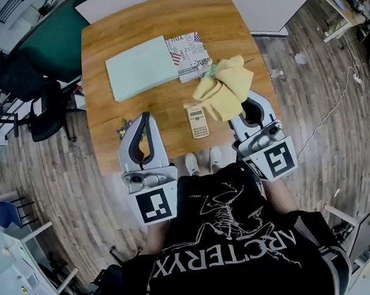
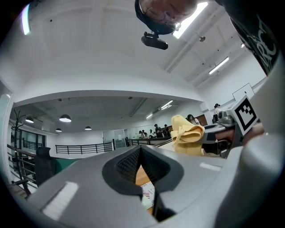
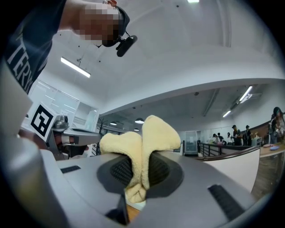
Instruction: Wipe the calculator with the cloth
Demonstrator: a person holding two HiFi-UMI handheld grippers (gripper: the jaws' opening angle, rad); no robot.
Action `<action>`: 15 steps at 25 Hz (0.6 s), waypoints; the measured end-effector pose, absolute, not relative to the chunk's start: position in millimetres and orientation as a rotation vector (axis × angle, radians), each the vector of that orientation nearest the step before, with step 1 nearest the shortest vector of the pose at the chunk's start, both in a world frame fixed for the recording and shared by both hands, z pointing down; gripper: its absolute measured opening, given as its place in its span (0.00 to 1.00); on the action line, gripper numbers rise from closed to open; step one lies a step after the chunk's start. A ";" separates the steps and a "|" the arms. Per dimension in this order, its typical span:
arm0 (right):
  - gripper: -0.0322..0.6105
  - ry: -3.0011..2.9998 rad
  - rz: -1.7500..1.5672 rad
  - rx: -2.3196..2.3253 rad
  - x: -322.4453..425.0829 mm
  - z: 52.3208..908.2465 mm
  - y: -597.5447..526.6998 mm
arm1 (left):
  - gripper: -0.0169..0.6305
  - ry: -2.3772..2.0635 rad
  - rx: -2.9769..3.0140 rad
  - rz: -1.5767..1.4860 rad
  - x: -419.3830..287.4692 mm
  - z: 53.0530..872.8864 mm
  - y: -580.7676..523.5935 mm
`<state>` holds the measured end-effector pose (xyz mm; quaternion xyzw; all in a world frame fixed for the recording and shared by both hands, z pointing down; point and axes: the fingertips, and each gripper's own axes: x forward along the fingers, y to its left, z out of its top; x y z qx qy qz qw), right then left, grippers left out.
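ur right hand-held gripper point(image 1: 251, 104) is clenched on the cloth point(image 1: 224, 87), bunched just right of the calculator point(image 1: 198, 122) on the desk point(image 1: 111, 141); left hand-held gripper point(image 1: 144, 118) closed, empty, left of calculator.

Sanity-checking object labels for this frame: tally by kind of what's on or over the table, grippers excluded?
calculator: 1
yellow cloth: 1
pale green folder: 1
printed pouch: 1
small sprigs, too small to identify, one at the table's near-left edge, one beside the cloth: 2
Total: 6
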<state>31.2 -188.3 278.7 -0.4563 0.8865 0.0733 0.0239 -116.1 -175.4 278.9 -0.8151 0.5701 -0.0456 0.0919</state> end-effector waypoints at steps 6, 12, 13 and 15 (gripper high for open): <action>0.13 3.051 0.227 -1.293 19.2 327.0 -212.9 | 0.04 1.755 -2.387 -0.180 -106.0 286.4 -177.7; 0.13 3.685 0.215 -0.972 -23.2 475.1 -247.5 | 0.04 1.848 -2.328 -0.217 -112.8 286.7 -170.1; 0.13 3.785 0.248 -0.915 -28.7 503.9 -251.3 | 0.04 1.859 -2.321 -0.225 -115.0 287.6 -167.8; 0.13 3.963 0.339 -0.788 -36.4 560.4 -256.7 | 0.04 1.880 -2.306 -0.242 -120.2 290.3 -163.5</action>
